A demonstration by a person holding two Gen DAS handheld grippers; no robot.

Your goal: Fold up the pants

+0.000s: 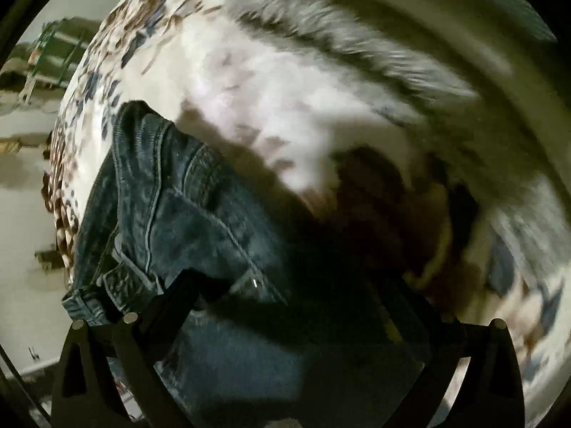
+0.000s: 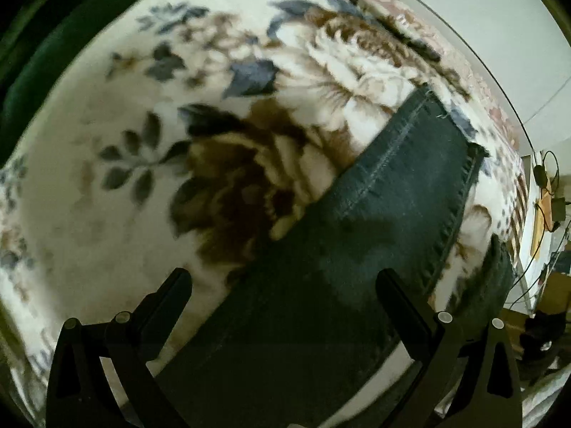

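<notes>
We see a plush cream blanket with brown and blue flowers (image 2: 117, 235) covering the whole work surface, its patterned border curving along the far edge. Beyond it stands a plain pale wall (image 2: 499, 28). At the right, black cables (image 2: 546, 178) hang against a lit wall above cluttered wooden furniture. In the left wrist view a green-framed rack (image 1: 57, 53) stands blurred, over pale floor (image 1: 21, 214)

dark jeans (image 1: 171, 214), floral blanket (image 1: 249, 82), blurred
</notes>
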